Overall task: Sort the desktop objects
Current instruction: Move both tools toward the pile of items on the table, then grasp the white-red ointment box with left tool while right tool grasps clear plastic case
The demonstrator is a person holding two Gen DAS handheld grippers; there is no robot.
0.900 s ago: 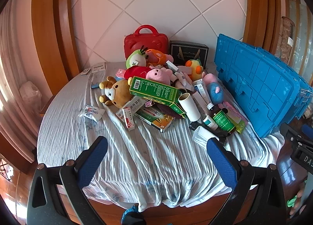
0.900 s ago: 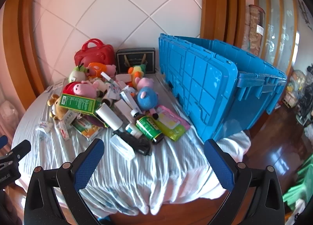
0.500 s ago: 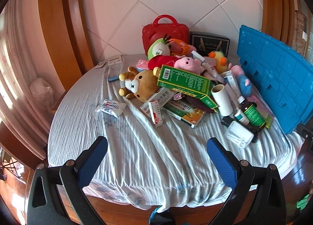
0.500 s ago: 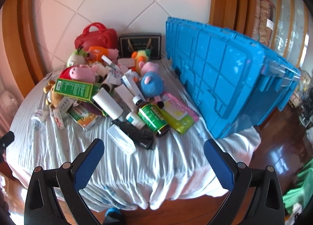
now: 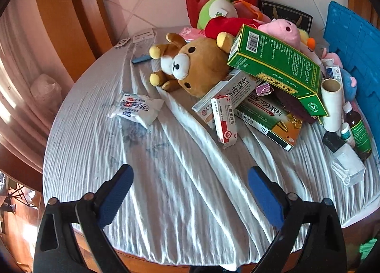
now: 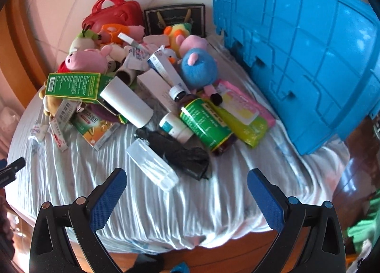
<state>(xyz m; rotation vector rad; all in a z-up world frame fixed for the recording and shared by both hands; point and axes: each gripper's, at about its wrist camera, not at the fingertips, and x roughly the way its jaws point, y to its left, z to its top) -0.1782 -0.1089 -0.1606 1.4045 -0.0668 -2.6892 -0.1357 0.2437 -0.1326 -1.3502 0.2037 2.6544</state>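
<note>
A heap of mixed objects covers the round table's white cloth (image 5: 180, 178): a brown bear plush (image 5: 190, 66), a big green box (image 5: 275, 68), medicine boxes (image 5: 224, 118), a white sachet (image 5: 136, 108), a green-labelled bottle (image 6: 206, 123), a clear plastic box (image 6: 152, 166), a black bag (image 6: 180, 152) and a blue plush (image 6: 198, 70). My left gripper (image 5: 190, 187) hangs open over bare cloth, short of the medicine boxes. My right gripper (image 6: 187, 187) is open too, just before the clear box, holding nothing.
A large blue crate (image 6: 308, 59) stands on the table's right side. A red case (image 6: 114, 14) and a dark box (image 6: 175, 19) lean at the back wall. The table edge and wooden floor (image 6: 356, 159) lie close below both grippers.
Both grippers have moved in toward the table and now look down on the heap from closer; the left one has swung toward the bear and the medicine boxes. Both stay open.
</note>
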